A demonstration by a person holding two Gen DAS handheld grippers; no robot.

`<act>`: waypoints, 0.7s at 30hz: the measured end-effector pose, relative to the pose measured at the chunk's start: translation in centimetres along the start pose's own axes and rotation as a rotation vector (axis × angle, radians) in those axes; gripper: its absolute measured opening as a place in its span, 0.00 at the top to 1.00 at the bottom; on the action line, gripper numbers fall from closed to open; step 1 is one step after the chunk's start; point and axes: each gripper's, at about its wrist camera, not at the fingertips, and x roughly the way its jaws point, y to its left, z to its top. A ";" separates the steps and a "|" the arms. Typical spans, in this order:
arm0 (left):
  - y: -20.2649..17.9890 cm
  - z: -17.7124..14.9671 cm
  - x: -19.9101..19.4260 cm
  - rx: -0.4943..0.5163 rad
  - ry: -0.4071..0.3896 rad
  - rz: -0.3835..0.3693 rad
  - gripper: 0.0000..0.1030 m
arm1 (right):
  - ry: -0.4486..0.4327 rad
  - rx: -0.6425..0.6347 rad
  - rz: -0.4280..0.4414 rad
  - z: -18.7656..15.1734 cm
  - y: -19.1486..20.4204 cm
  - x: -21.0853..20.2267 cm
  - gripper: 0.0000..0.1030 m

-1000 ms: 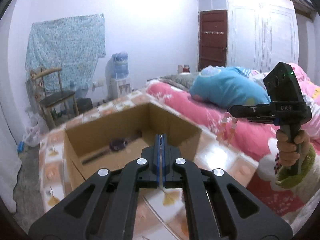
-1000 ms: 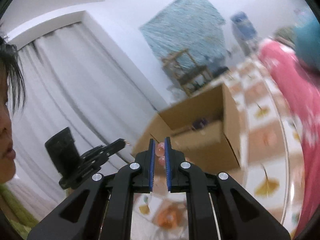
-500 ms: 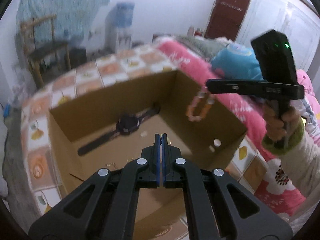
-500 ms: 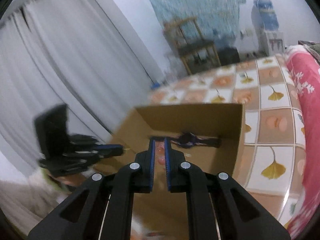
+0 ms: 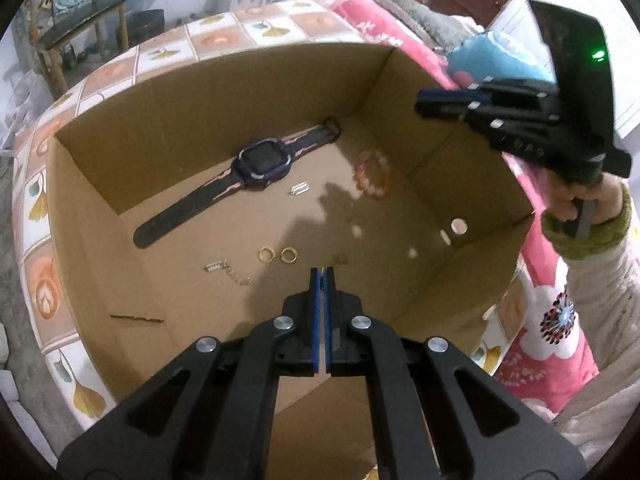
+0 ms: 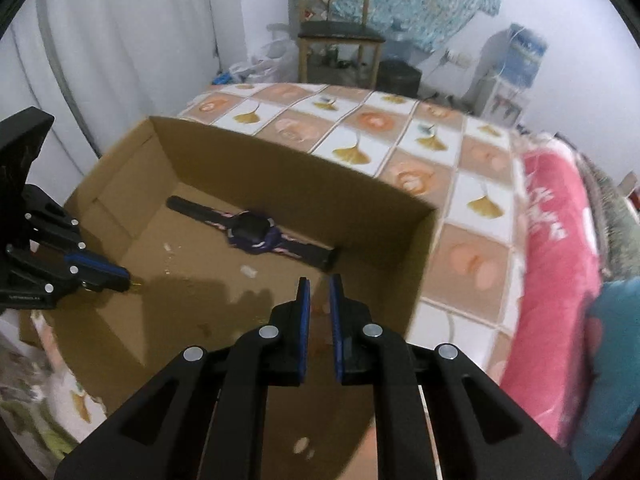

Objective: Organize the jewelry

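Both grippers now hang over the box (image 5: 472, 168); the bracelet (image 5: 373, 172) lies inside, center right. Left gripper (image 5: 322, 276) pinches a gold earring (image 5: 339, 260); right gripper (image 6: 319, 292), slightly parted, holds nothing.

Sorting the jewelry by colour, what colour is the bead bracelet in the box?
Pink-orange bracelet, clearest in the left wrist view.

Cardboard box (image 5: 168, 96) on tiled-pattern bedsheet (image 6: 404, 136), pink floral blanket (image 6: 560, 248) alongside.
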 end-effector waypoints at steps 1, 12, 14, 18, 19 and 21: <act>0.0 0.1 0.1 -0.001 0.008 0.001 0.99 | -0.005 0.006 -0.005 0.0 -0.2 -0.3 0.90; -0.1 -0.2 0.0 0.018 0.055 0.103 0.72 | -0.101 0.073 0.009 -1.4 -1.7 -3.3 0.64; -0.3 -0.2 -0.9 0.025 0.016 0.114 0.63 | -0.125 0.096 0.029 -2.0 -1.9 -4.2 0.62; -0.4 -0.5 -3.4 0.016 -0.076 0.163 0.61 | -0.201 0.153 0.073 -3.8 -2.5 -6.7 0.62; -0.6 -0.7 -4.2 0.022 -0.104 0.180 0.61 | -0.228 0.167 0.087 -4.4 -2.7 -7.5 0.62; -1.2 -1.7 -6.3 0.039 -0.176 0.193 0.57 | -0.289 0.204 0.104 -6.1 -2.8 -9.4 0.55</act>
